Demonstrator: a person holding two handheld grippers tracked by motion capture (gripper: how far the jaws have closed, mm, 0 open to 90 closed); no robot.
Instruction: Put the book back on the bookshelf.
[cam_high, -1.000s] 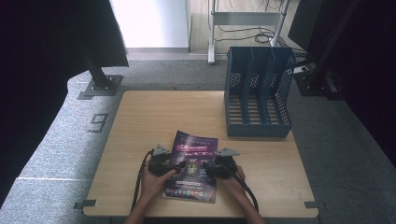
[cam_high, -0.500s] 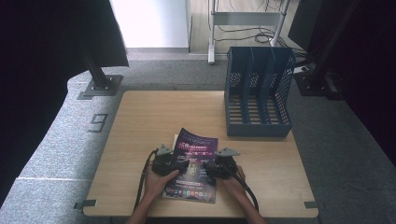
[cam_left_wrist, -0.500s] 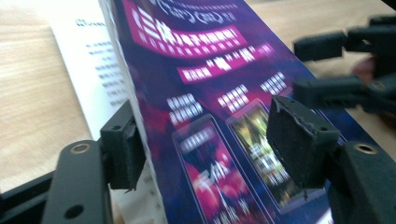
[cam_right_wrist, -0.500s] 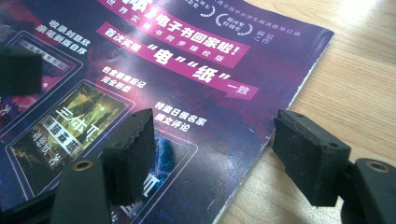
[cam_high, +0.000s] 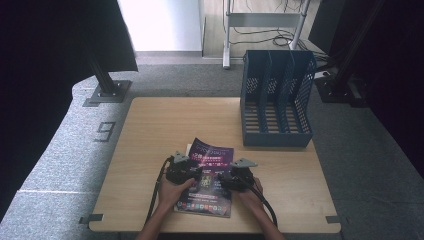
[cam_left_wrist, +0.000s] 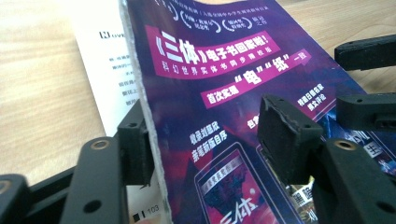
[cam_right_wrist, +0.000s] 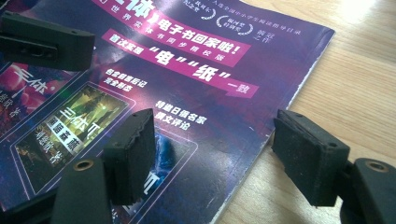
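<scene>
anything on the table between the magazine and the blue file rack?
No. Bare tabletop between magazine and rack, seen in the high view.

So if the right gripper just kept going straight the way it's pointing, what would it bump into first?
Probably the purple magazine: the right gripper points low across its cover, one of the fingers over it, the other beyond its edge above the table. Depth is uncertain.

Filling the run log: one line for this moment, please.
left gripper: jaws closing astride lifted cover edge | right gripper: open, straddling magazine right edge | file rack: empty
</scene>
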